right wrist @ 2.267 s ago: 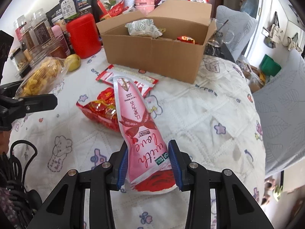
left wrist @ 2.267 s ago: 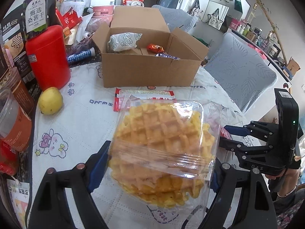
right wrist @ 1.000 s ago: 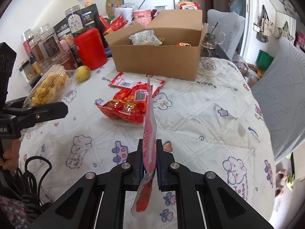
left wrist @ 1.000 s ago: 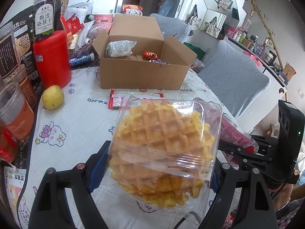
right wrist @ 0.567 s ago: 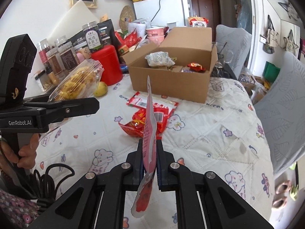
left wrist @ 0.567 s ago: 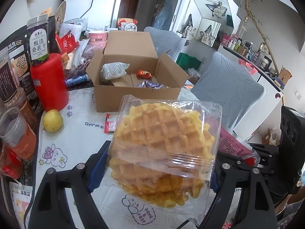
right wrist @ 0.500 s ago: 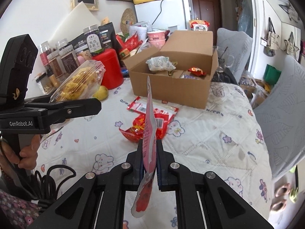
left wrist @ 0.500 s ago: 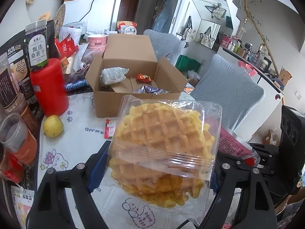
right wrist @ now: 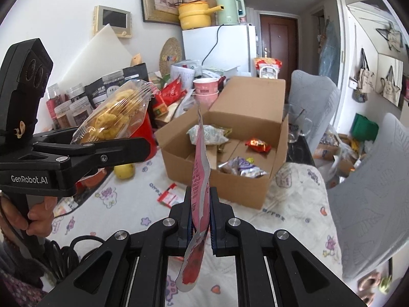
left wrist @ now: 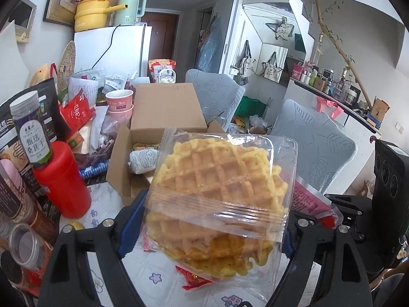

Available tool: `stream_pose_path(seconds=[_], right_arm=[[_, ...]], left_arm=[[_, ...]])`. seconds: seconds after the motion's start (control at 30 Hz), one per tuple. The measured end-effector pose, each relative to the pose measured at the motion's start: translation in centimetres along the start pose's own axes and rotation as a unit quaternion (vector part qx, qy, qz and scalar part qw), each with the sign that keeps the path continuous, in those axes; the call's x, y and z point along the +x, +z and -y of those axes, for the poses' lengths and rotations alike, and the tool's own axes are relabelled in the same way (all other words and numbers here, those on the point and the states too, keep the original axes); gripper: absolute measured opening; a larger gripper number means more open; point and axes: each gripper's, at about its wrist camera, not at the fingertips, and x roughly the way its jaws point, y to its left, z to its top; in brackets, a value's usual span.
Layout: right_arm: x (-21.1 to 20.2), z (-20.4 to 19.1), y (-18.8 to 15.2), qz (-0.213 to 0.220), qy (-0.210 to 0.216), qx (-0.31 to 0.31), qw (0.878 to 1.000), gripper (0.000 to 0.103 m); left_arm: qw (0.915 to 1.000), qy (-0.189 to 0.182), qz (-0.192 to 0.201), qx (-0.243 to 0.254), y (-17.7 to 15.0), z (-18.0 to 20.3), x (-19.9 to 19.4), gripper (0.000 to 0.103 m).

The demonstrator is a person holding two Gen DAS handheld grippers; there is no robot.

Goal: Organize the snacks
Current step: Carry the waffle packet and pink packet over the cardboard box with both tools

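Observation:
My left gripper is shut on a clear pack of yellow waffles and holds it high above the table, in front of the open cardboard box. The pack also shows in the right wrist view. My right gripper is shut on a flat pink snack pouch, held edge-on and upright, just short of the box. The box holds a white-green wrapped snack, a red candy pack and a purple one.
A red canister with a jar on top, more jars and bags crowd the table's left side. A lemon and a red snack packet lie on the quilted cloth. Pink cups stand behind the box. Grey chairs stand at the right.
Both grippers have risen and moved toward the box with their packs. The view now looks down into the box from closer.

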Motion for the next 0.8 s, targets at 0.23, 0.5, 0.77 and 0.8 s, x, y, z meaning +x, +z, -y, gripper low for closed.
stream_pose_path(seconds=[0.23,0.5,0.77,0.8], right_arm=[[1.6,2.0,3.5,0.023,-0.02,0.003,1.0,0.01],[4.4,4.0,6.7,0.035,-0.045,0.004,0.998,0.01],[7.7,6.0,9.7,0.043,-0.065,0.008,0.997,0.01],[8.0,6.1,9.9,0.043,-0.066,0.007,0.997,0.01]], left_arm=[[0.9997,0.009,0.022,0.006,3.5,-0.4,2.0,0.085],[0.9989,0.016,0.044,0.003,6.8,-1.6,4.9,0.085],[0.9988,0.02,0.044,-0.012,9.4,-3.3,9.2,0.085],[0.9988,0.021,0.043,-0.012,9.7,-3.5,9.7,0.085]])
